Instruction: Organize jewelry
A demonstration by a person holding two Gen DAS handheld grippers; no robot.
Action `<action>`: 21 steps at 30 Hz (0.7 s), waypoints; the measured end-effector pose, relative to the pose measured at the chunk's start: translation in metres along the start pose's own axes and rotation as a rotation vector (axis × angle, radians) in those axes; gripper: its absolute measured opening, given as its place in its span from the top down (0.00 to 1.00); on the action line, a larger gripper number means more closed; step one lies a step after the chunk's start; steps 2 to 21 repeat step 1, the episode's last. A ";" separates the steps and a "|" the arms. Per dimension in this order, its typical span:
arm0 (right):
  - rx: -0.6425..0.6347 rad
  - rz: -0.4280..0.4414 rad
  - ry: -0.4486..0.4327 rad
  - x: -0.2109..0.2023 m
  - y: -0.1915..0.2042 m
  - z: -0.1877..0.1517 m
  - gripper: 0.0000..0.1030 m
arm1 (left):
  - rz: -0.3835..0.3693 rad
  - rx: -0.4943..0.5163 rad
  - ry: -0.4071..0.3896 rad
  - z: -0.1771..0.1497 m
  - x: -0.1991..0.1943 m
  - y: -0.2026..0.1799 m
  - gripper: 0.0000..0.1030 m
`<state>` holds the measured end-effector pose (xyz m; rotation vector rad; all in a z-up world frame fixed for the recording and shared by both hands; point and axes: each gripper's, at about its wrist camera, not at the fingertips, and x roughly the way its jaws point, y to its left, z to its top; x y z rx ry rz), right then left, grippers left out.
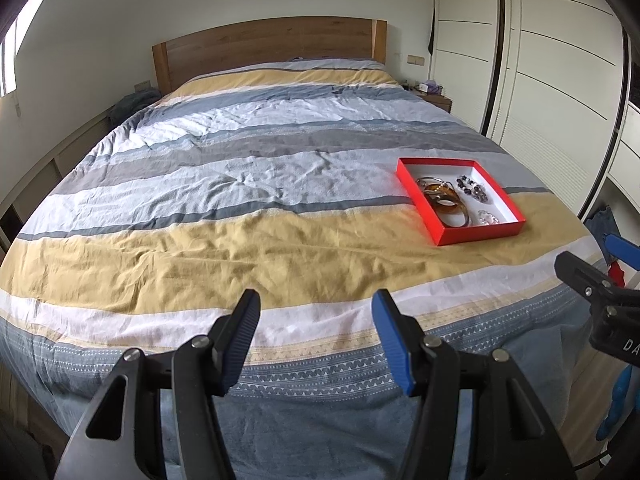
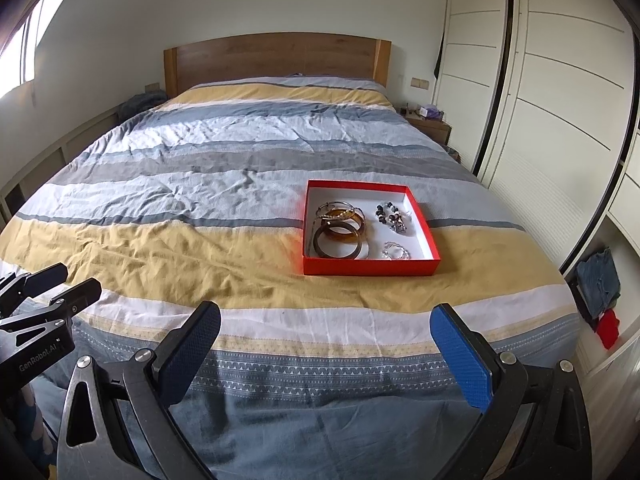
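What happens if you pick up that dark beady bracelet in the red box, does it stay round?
Probably not. The beaded bracelet lies in a loose, crooked heap inside the red box, so it likely droops and dangles. The brown bangles beside it look like solid rings and should stay stiff.

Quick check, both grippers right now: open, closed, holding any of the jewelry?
Left gripper: open, fingers apart, nothing held, above the near edge of the bed.
Right gripper: open wide, nothing held; the red box lies ahead, untouched.
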<state>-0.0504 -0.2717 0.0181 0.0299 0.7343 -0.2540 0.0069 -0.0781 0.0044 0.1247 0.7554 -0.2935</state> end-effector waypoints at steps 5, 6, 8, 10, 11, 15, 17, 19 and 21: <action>0.000 0.000 0.001 0.000 0.000 0.000 0.00 | 0.000 -0.001 0.000 0.000 0.000 0.000 0.46; 0.000 0.000 0.001 0.000 0.000 0.000 0.00 | 0.000 -0.001 0.000 0.000 0.000 0.000 0.46; 0.000 0.000 0.001 0.000 0.000 0.000 0.00 | 0.000 -0.001 0.000 0.000 0.000 0.000 0.46; 0.000 0.000 0.001 0.000 0.000 0.000 0.00 | 0.000 -0.001 0.000 0.000 0.000 0.000 0.46; 0.000 0.000 0.001 0.000 0.000 0.000 0.00 | 0.000 -0.001 0.000 0.000 0.000 0.000 0.46; 0.000 0.000 0.001 0.000 0.000 0.000 0.00 | 0.000 -0.001 0.000 0.000 0.000 0.000 0.46; 0.000 0.000 0.001 0.000 0.000 0.000 0.00 | 0.000 -0.001 0.000 0.000 0.000 0.000 0.46; 0.000 0.000 0.001 0.000 0.000 0.000 0.00 | 0.000 -0.001 0.000 0.000 0.000 0.000 0.46; 0.000 0.000 0.001 0.000 0.000 0.000 0.00 | 0.000 -0.001 0.000 0.000 0.000 0.000 0.46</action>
